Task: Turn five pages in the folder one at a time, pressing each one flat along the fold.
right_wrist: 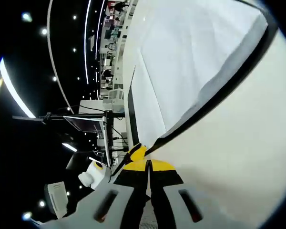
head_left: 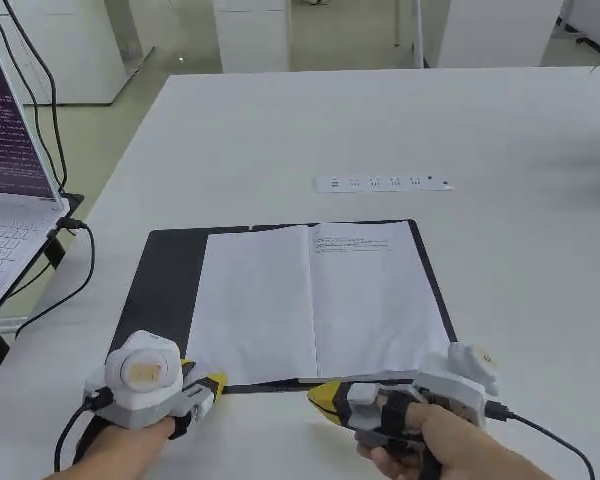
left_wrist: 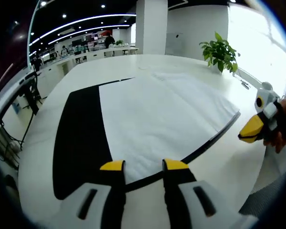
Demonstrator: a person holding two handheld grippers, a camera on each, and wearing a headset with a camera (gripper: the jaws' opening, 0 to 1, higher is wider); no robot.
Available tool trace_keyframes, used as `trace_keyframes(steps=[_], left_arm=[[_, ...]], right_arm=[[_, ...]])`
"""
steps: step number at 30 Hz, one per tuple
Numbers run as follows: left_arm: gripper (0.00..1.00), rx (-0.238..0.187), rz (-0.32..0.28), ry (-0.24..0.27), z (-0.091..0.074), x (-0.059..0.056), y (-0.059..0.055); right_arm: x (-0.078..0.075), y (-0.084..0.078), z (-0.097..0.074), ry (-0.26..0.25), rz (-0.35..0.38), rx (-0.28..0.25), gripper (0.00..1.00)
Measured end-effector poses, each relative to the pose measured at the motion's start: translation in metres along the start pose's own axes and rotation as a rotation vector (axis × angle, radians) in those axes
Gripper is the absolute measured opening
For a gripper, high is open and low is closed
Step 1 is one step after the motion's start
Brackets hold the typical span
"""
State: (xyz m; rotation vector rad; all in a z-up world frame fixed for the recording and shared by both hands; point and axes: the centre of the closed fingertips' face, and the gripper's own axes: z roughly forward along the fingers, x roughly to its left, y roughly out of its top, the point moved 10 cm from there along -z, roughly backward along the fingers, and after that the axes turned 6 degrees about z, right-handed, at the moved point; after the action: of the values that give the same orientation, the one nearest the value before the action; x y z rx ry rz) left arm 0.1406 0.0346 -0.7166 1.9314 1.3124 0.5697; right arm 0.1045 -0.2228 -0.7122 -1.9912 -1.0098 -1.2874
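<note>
White strip (head_left: pixel 382 183), probably power sockets, lies beyond the open folder (head_left: pixel 165 280).

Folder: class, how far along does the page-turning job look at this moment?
Done: the folder lies open, pages flat; how many are turned cannot be told. In hand: the right gripper, shut, sits at the near edge; the left gripper, open, holds nothing. To do: lifting the next page.

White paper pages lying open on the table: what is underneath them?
A flat black folder lies under the white paper pages, showing as a wide strip at their left and thin edges elsewhere. Whatever lies beneath the top sheets is covered.
</note>
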Motion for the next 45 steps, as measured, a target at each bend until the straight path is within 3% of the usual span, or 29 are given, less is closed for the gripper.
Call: trace_keyframes(steps=[3,9,12,14,15,17,20,25,27,29,32,34,38,45], left_arm=[[0.28,-0.079,-0.043,-0.029,-0.013,-0.004,0.009],[0.41,-0.113,-0.037,-0.048,-0.046,-0.012,0.019],[0.46,-0.125,-0.063,-0.042,-0.063,-0.014,0.020],[0.45,-0.172,-0.070,-0.050,-0.073,-0.017,0.022],[0.45,-0.176,-0.071,-0.047,-0.076,-0.018,0.022],[0.47,-0.191,-0.069,-0.039,-0.085,-0.022,0.023],[0.51,-0.212,-0.079,-0.038,-0.094,-0.026,0.024],[0.63,-0.222,-0.060,-0.011,-0.107,-0.030,0.030],[0.67,-0.231,-0.056,-0.004,-0.110,-0.029,0.032],[0.75,-0.235,-0.047,0.013,-0.116,-0.029,0.033],[0.91,-0.236,-0.028,0.039,-0.122,-0.027,0.031],[0.99,-0.239,-0.028,0.061,-0.126,-0.024,0.030],[0.99,-0.234,-0.059,0.063,-0.131,-0.020,0.027],[0.99,-0.231,-0.062,0.077,-0.136,-0.019,0.026]], right_arm=[[0.007,0.003,-0.022,-0.021,-0.090,-0.082,0.00],[0.025,0.016,-0.070,-0.124,-0.373,-0.223,0.00],[0.032,0.019,-0.086,-0.161,-0.467,-0.254,0.04],[0.036,0.022,-0.097,-0.188,-0.566,-0.278,0.04],[0.039,0.023,-0.102,-0.202,-0.614,-0.304,0.04],[0.043,0.024,-0.107,-0.213,-0.652,-0.339,0.05],[0.049,0.026,-0.115,-0.232,-0.765,-0.359,0.17],[0.050,0.024,-0.123,-0.275,-0.839,-0.388,0.37],[0.047,0.025,-0.126,-0.302,-0.862,-0.400,0.51],[0.044,0.027,-0.128,-0.344,-0.870,-0.415,0.67],[0.042,0.029,-0.131,-0.377,-0.877,-0.422,0.81],[0.040,0.031,-0.134,-0.394,-0.879,-0.433,0.85],[0.040,0.036,-0.138,-0.432,-0.902,-0.480,1.00],[0.043,0.037,-0.141,-0.422,-0.913,-0.481,1.00]])
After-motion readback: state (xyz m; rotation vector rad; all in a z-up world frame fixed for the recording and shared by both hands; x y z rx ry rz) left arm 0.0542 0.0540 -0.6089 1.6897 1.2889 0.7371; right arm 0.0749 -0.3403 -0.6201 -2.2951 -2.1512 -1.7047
